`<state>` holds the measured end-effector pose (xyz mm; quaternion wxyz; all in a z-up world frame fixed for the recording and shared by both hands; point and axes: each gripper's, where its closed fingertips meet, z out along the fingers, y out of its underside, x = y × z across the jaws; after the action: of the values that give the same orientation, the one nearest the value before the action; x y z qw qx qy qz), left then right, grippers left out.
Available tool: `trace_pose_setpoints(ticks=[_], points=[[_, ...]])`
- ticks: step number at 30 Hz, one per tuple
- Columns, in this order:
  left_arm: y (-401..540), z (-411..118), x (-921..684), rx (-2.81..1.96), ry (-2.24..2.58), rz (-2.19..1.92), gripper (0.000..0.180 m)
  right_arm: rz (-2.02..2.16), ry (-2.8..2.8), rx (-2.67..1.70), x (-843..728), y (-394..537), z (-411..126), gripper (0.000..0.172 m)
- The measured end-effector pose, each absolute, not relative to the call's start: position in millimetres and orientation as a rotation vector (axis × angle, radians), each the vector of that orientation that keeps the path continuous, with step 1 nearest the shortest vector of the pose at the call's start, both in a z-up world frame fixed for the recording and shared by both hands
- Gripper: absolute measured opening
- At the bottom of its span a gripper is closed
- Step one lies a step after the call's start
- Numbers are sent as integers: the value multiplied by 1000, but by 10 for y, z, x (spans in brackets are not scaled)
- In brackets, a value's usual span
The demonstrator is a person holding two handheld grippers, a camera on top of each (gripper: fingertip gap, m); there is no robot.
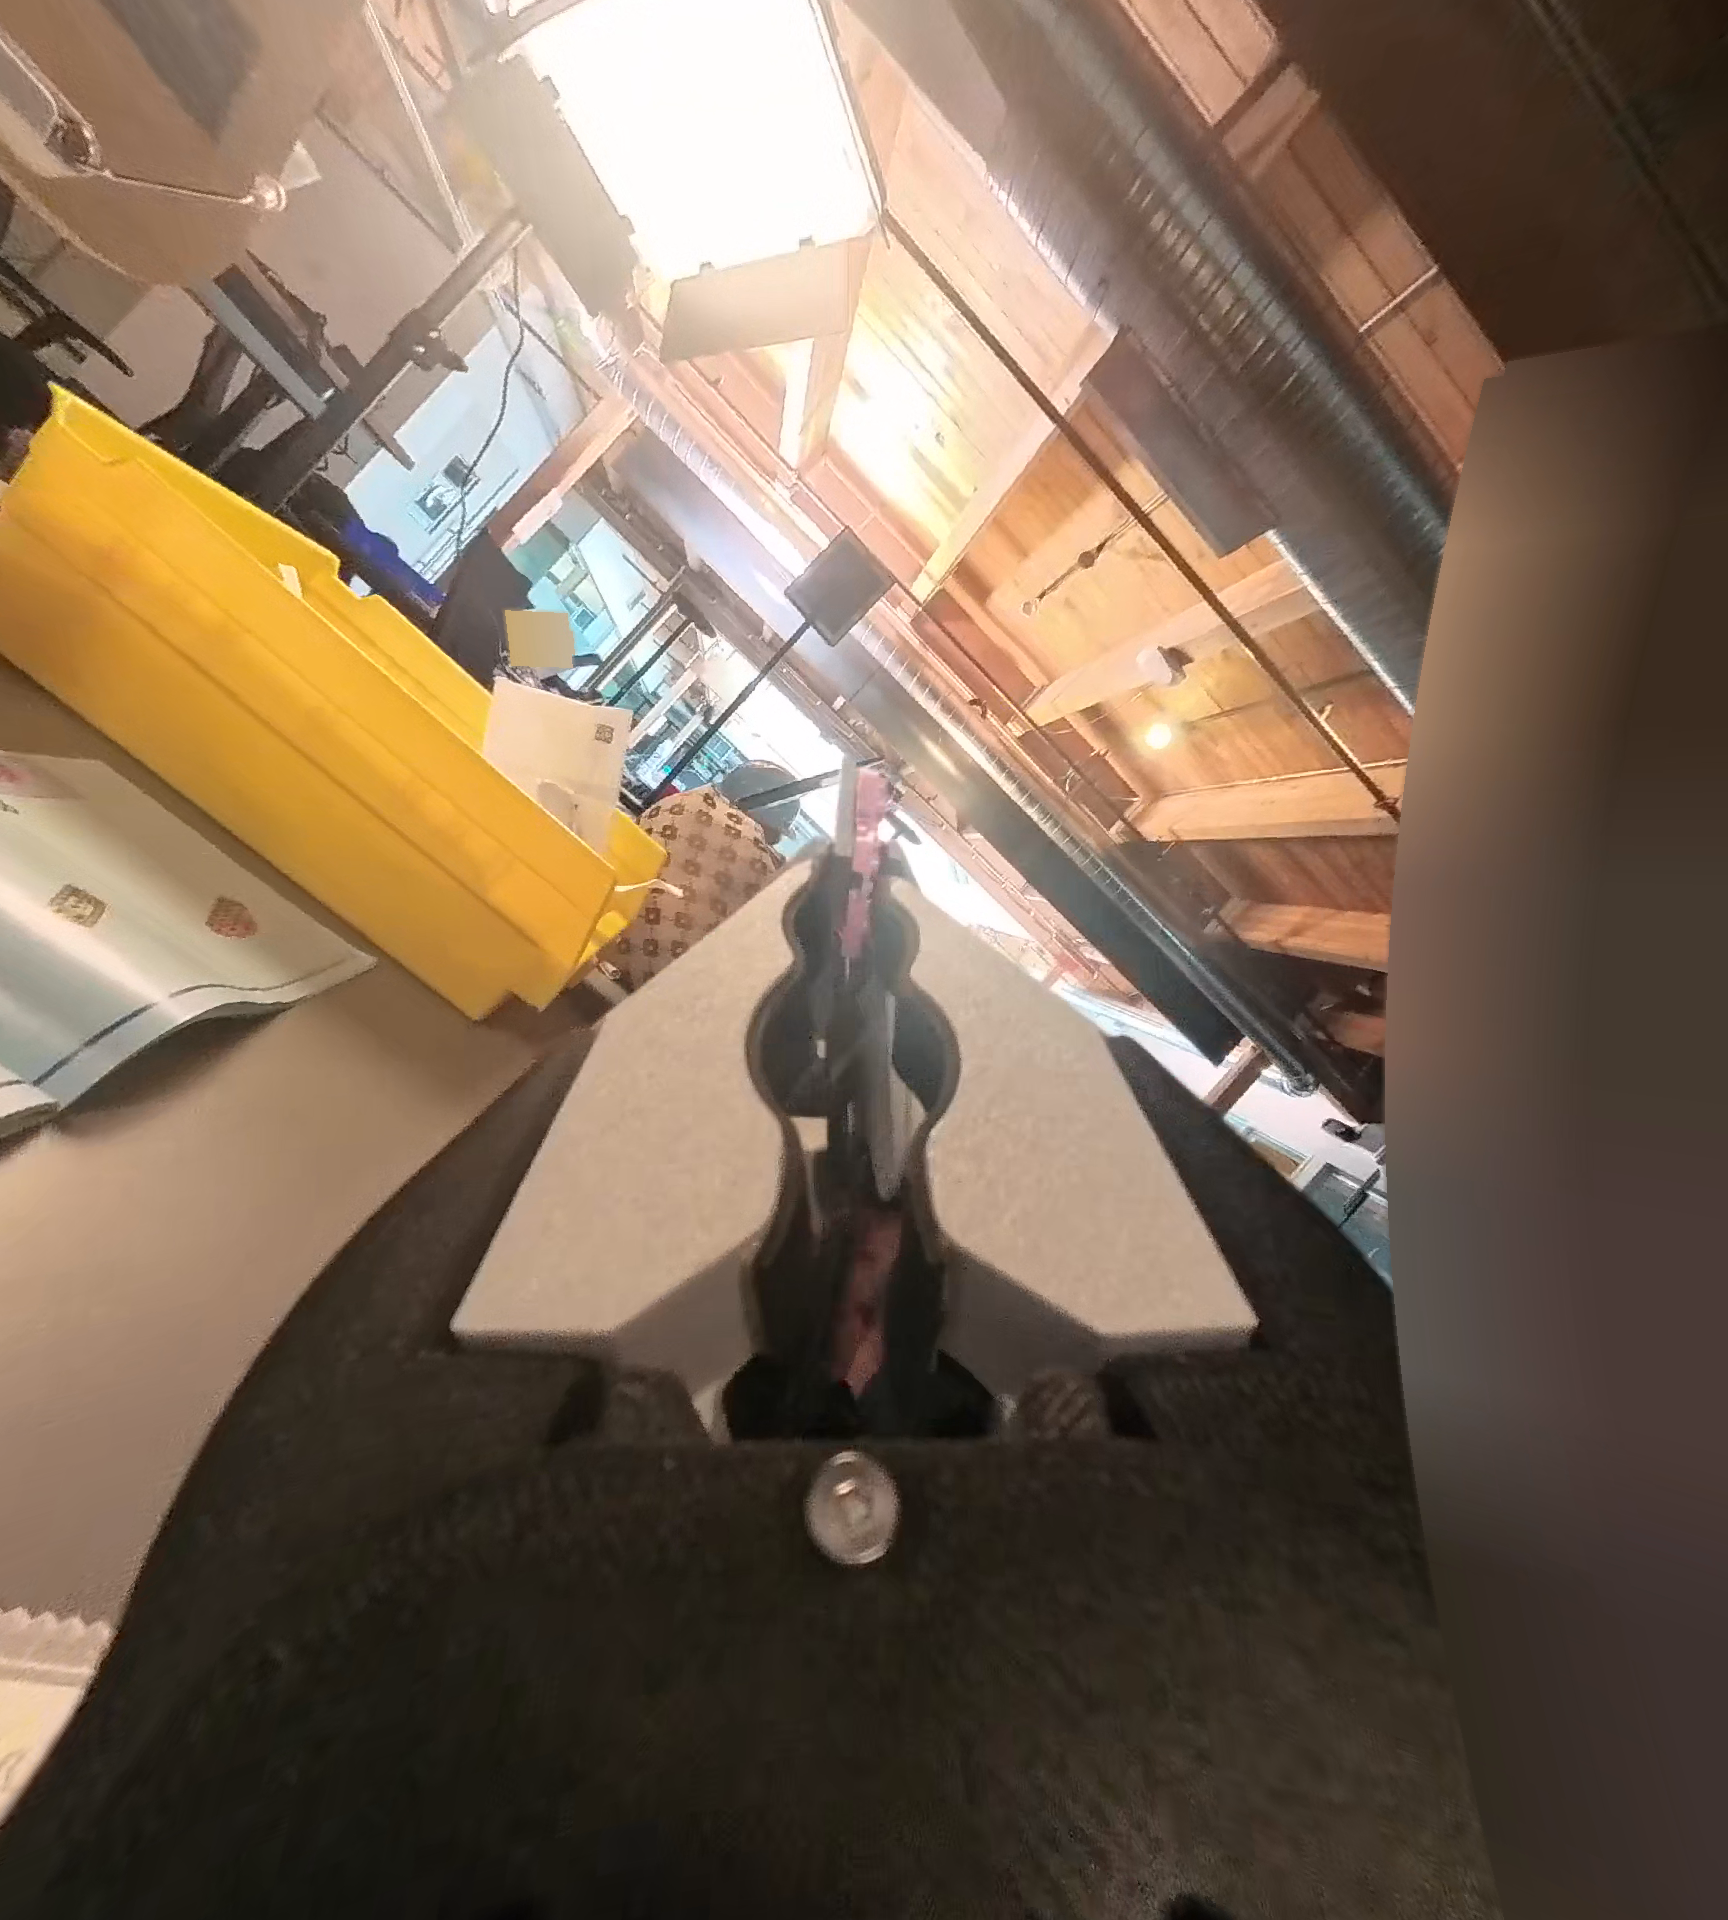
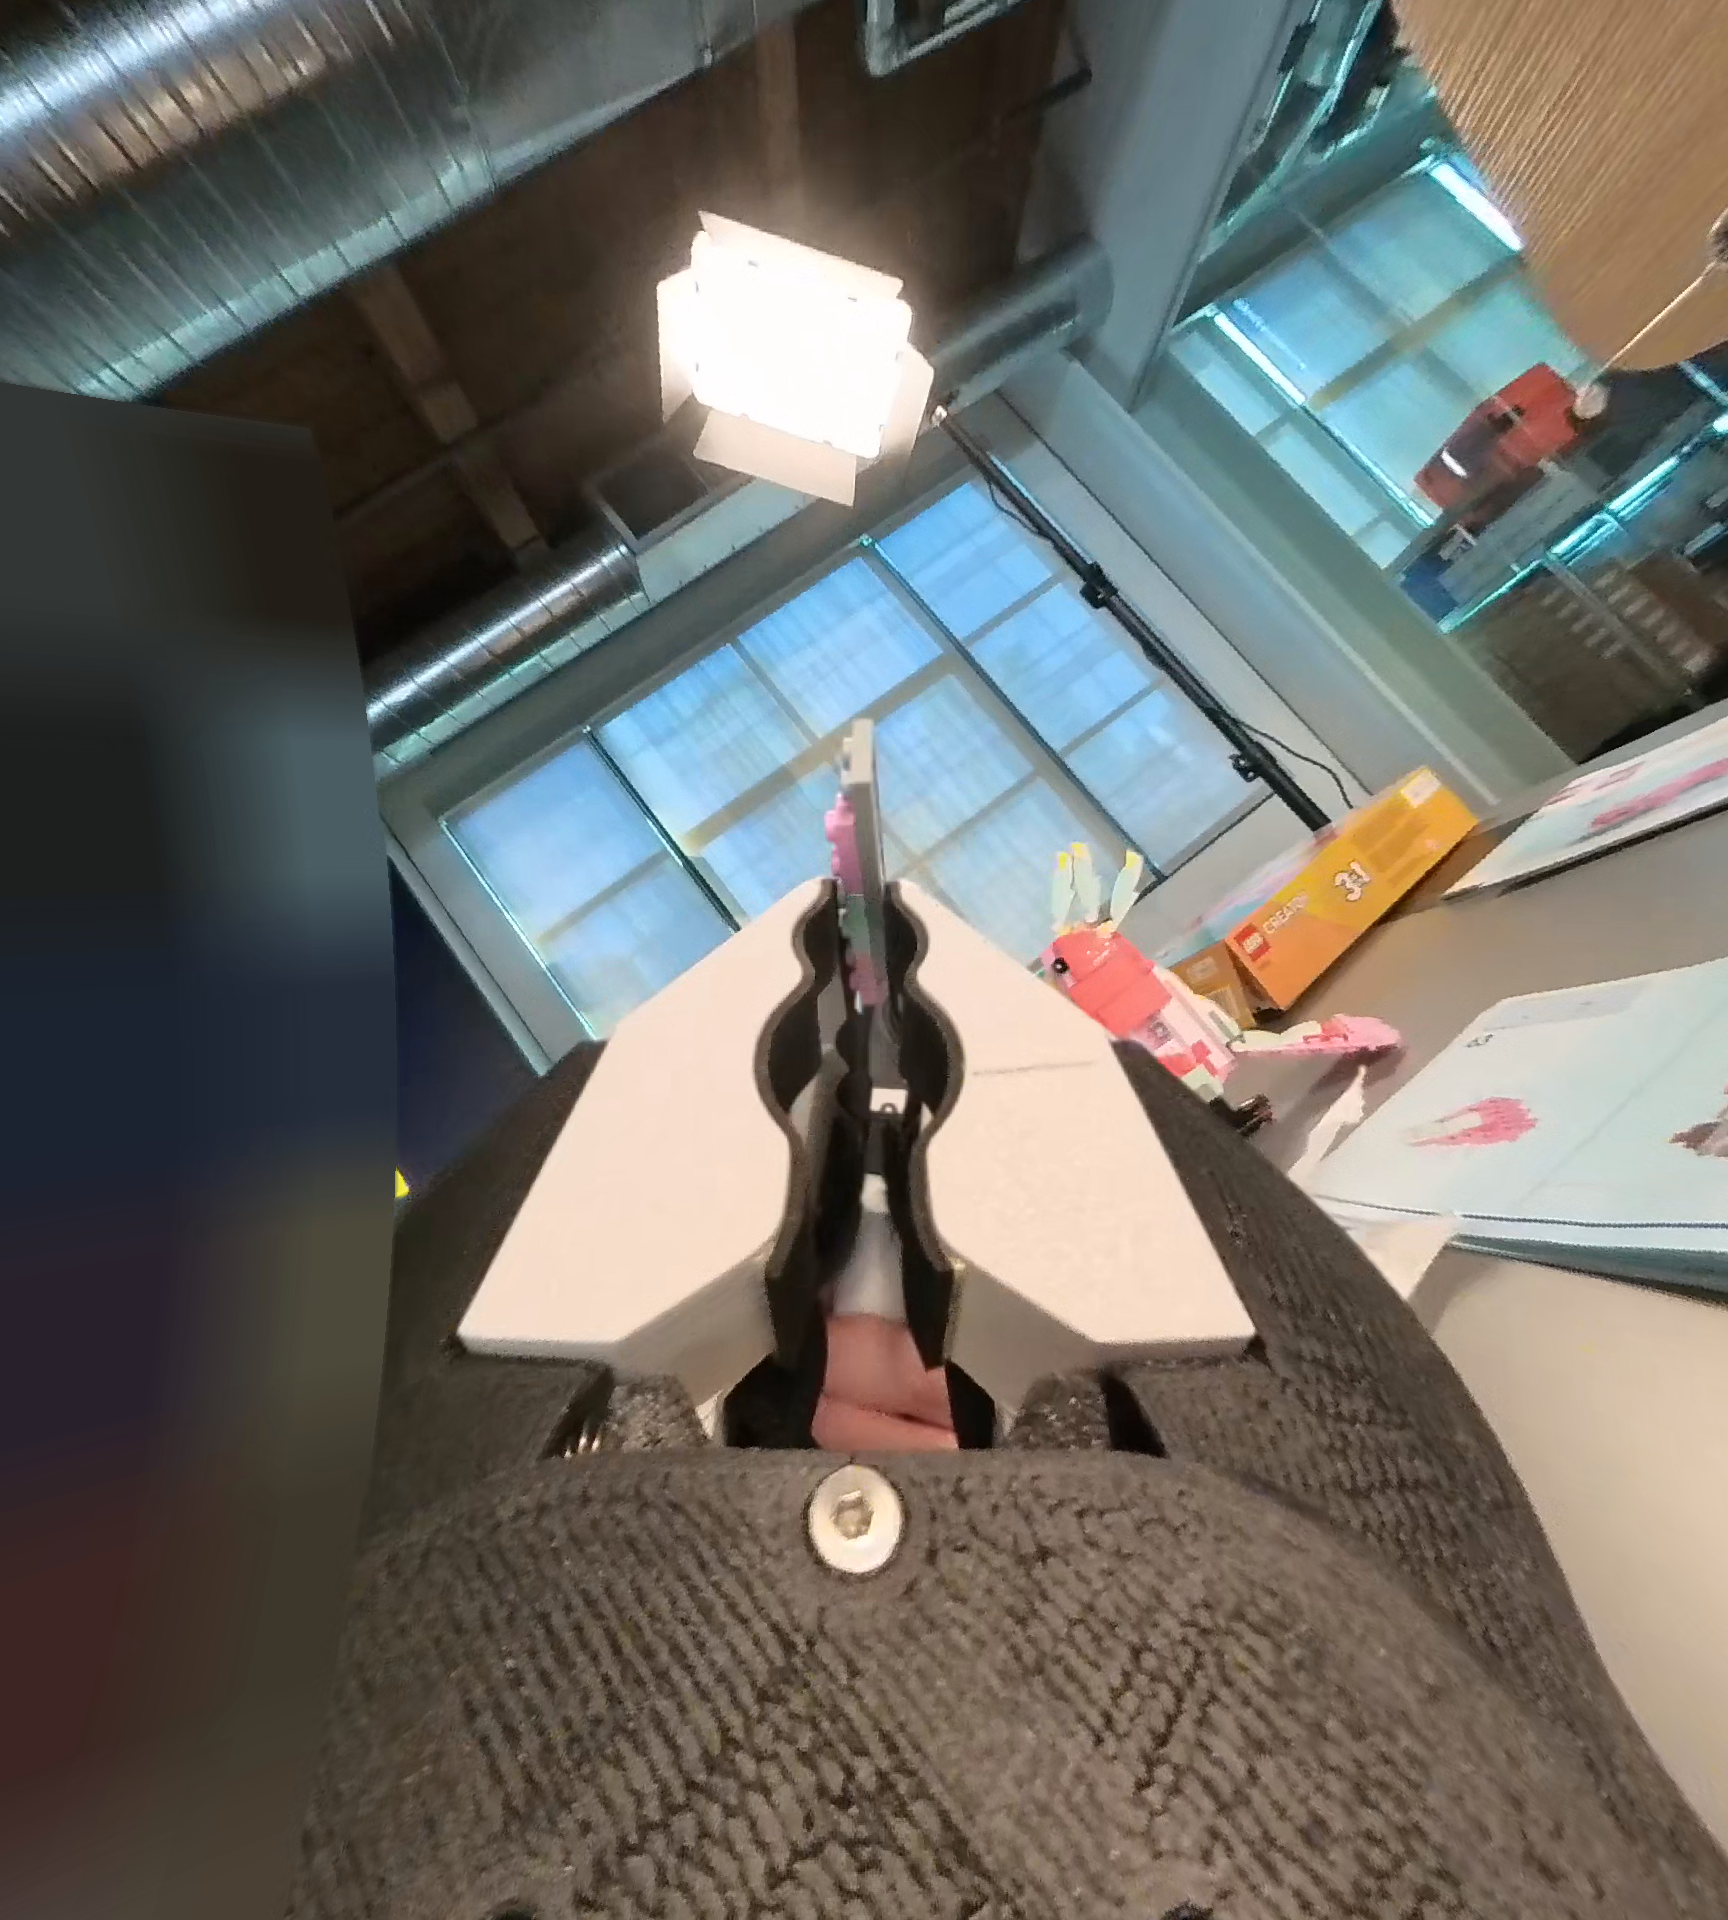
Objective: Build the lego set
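Left wrist view: yellow bins [image 1: 247,707] stand at left on the tabletop [image 1: 164,1195]; at centre the left tongs [image 1: 855,883] clamp a thin grey-and-pink brick plate [image 1: 865,821] edge-on. Right wrist view: the right tongs [image 2: 865,894] grip a like plate [image 2: 862,800], with a pink brick bird [image 2: 1130,987] to the right.
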<state>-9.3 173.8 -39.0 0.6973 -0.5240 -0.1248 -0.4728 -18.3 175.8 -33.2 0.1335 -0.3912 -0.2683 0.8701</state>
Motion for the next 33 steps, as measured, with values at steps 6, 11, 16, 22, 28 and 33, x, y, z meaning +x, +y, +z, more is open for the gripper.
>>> trace_pose_setpoints(ticks=[6, 11, 16, 22, 28, 33], points=[[1722, -344, -4, -1201, -210, -997, 4, 2407, -886, -1033, -102, 1731, -280, 6], [1724, -325, 15, -1199, -221, -1009, 4, 2489, -772, -1038, -85, 1797, -230, 32], [1766, -423, 17, -1230, -254, -1055, 5, 2446, -754, -1084, -98, 1872, -280, 7], [1832, -897, -318, -1679, 176, 134, 69, 2552, -641, -1499, -327, 2053, -656, 7], [1777, -976, -402, -1496, 719, 1173, 52, 2635, -505, -1847, -458, 2070, -1018, 7], [1825, -1072, -294, -1269, 1012, 1539, 11, 2729, -529, -1885, -449, 1962, -1018, 7]])
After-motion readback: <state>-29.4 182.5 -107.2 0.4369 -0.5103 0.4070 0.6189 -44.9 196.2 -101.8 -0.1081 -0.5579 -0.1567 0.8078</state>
